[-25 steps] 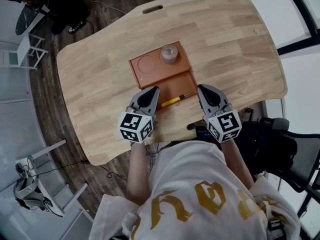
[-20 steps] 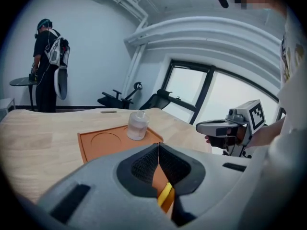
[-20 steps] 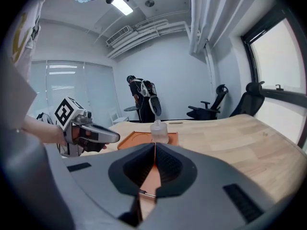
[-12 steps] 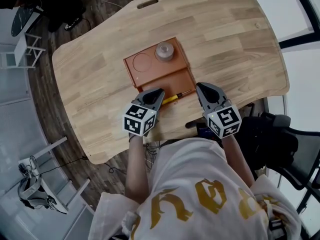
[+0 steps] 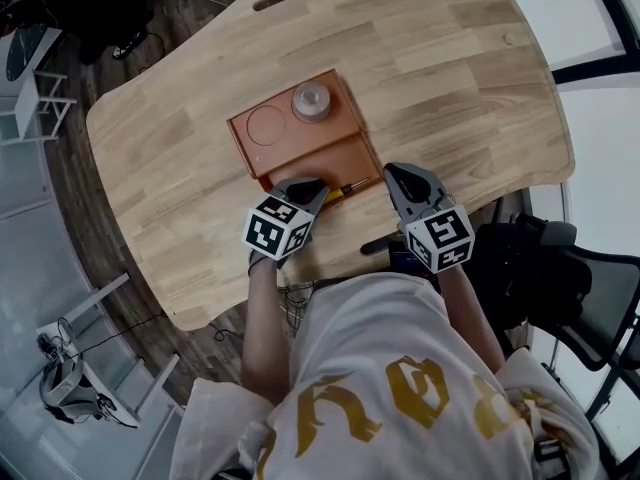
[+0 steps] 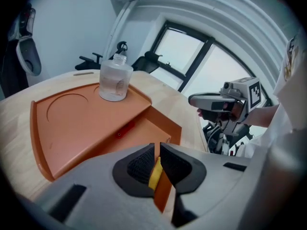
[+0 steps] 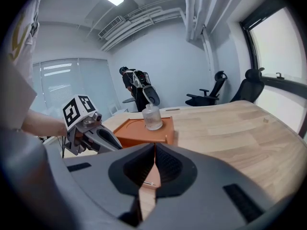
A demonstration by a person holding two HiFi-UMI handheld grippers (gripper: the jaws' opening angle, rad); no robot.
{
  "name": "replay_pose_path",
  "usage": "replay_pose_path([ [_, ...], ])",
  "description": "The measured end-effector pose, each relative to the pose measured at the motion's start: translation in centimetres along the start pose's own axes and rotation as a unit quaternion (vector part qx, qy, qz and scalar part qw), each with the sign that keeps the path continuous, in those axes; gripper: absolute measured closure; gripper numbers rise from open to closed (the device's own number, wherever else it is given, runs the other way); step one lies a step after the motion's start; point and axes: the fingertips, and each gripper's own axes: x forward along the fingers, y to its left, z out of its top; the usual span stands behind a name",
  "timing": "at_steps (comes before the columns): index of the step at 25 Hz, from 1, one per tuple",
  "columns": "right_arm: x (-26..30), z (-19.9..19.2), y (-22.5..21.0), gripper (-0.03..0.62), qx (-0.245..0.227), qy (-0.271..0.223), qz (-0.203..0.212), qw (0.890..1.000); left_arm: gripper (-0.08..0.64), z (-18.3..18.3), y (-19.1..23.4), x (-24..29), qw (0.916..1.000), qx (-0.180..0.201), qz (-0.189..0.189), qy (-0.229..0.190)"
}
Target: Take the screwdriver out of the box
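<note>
The screwdriver (image 5: 338, 191) lies in the low front part of the box (image 5: 300, 143), right under the fingertips of the left gripper (image 5: 308, 188). Only a bit of yellow handle and the dark shaft end stick out to the right of those tips. In the left gripper view the fingers are closed to a thin slit, and the handle (image 6: 154, 173) shows through it, just beyond the pads. I judge that it is not gripped. The right gripper (image 5: 392, 173) has its fingers pressed together on nothing and hangs beside the shaft end, apart from it.

The main risk is that the left gripper goes lower with its fingers closed. They would then press on top of the handle instead of going around it. That could roll the tool against the box wall or shove the whole box along the table (image 5: 450, 88). A shove could also rock the bottle (image 5: 311, 100) standing on the raised part, well beyond the tips. If the fingers open late, one of them could catch the near wall.

A second ago the left gripper was higher and nearer the person, and the whole screwdriver was visible ahead of its tips. Since then it has come down and tilted over the handle. The right one has sunk a little. Both have stayed closed, and the screwdriver, box and bottle have not moved.
</note>
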Motion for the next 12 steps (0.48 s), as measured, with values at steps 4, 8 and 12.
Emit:
replay_pose_path([
  [4, 0.8, -0.5, -0.2, 0.58, -0.002, 0.012, 0.007, 1.0, 0.536, -1.5, 0.0, 1.2, 0.9979, 0.015, -0.013, 0.062],
  [8, 1.4, -0.4, -0.6, 0.58, -0.004, 0.017, 0.012, 1.0, 0.469, -2.6, -0.3, 2.2, 0.9932, 0.023, -0.037, 0.108],
  [12, 1.8, -0.6, -1.3, 0.58, -0.003, 0.022, 0.012, 1.0, 0.462, -2.9, 0.0, 3.0, 0.989, 0.035, -0.044, 0.137],
])
